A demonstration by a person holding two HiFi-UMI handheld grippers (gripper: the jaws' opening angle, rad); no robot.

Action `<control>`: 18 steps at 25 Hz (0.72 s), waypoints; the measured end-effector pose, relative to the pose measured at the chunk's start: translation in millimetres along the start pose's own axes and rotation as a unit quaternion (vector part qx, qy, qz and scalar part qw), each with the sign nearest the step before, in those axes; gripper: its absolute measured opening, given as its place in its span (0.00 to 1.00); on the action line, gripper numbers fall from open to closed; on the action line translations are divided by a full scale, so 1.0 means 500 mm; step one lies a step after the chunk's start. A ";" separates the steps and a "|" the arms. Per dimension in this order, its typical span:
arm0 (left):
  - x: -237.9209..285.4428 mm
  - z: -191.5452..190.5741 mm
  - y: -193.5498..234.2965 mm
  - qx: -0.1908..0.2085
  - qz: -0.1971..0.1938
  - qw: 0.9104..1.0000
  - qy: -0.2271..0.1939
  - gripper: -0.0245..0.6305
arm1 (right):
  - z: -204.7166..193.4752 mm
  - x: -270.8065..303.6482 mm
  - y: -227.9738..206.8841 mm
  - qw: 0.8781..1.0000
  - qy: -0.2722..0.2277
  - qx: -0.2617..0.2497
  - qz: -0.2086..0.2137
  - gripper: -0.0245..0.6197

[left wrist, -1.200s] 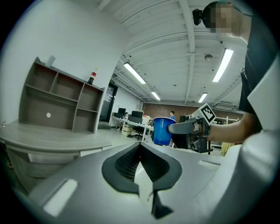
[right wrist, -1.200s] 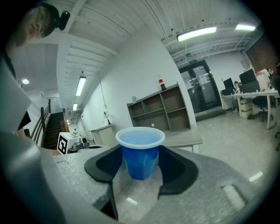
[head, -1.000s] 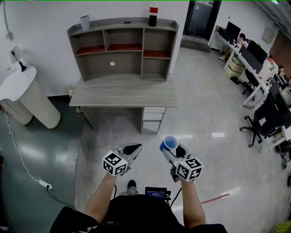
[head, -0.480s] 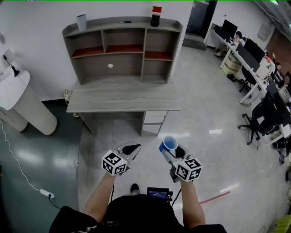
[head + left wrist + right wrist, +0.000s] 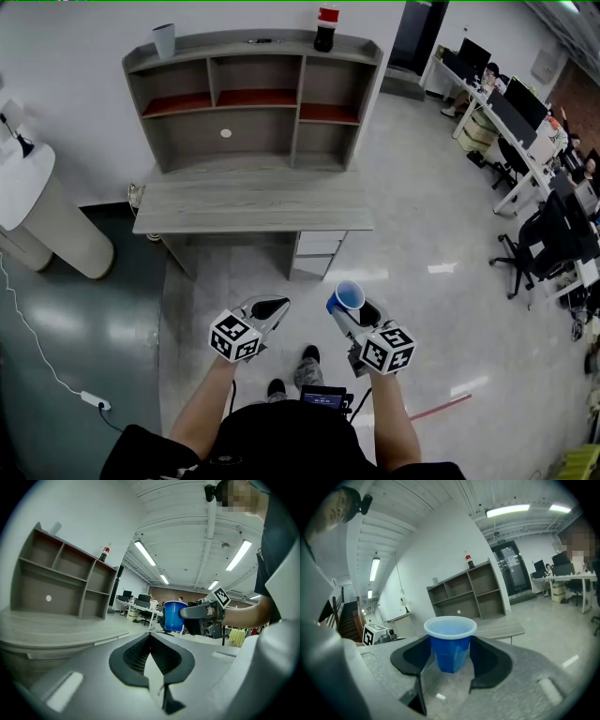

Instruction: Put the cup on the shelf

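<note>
a: what is the right hand-held gripper (image 5: 349,313) doing in this shot?
b: it is gripping the blue cup (image 5: 350,296), its jaws standing wide and pressing on the cup's two sides below the rim; the cup is riding upright, mouth up, probably so it can be set down just as it is
a: where is the cup sitting relative to the shelf (image 5: 253,98)?
b: it is hanging in the air in front of the person (image 5: 281,441), above the floor (image 5: 422,234), well apart from the shelf, which is standing on the table (image 5: 253,202) against the far wall (image 5: 75,56)
a: is the left hand-held gripper (image 5: 267,307) carrying anything?
b: no, its jaws are lying together with nothing between them; it is hovering beside the right one, seemingly idle and leaving the job to its partner
a: is the shelf offering room?
b: its compartments are looking bare, while a dark bottle (image 5: 326,28) and a grey cup (image 5: 165,40) are occupying its top; judging by that, the carrying is under way and the placing is not yet begun
</note>
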State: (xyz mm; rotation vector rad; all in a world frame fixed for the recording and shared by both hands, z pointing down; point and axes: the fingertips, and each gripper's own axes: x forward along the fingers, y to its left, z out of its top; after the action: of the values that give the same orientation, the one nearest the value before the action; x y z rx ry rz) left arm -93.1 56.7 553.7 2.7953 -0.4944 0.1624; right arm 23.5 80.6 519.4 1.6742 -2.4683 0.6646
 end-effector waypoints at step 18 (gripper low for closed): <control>0.160 0.061 0.137 -0.006 0.041 0.999 0.006 0.04 | 0.094 0.141 -0.170 0.999 0.008 0.005 0.037 0.44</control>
State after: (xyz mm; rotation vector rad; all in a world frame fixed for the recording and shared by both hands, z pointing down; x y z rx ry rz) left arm -40.3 -39.4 556.1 2.7630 -0.6052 0.1945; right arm 80.1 -25.3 524.4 1.5824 -2.5304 0.6952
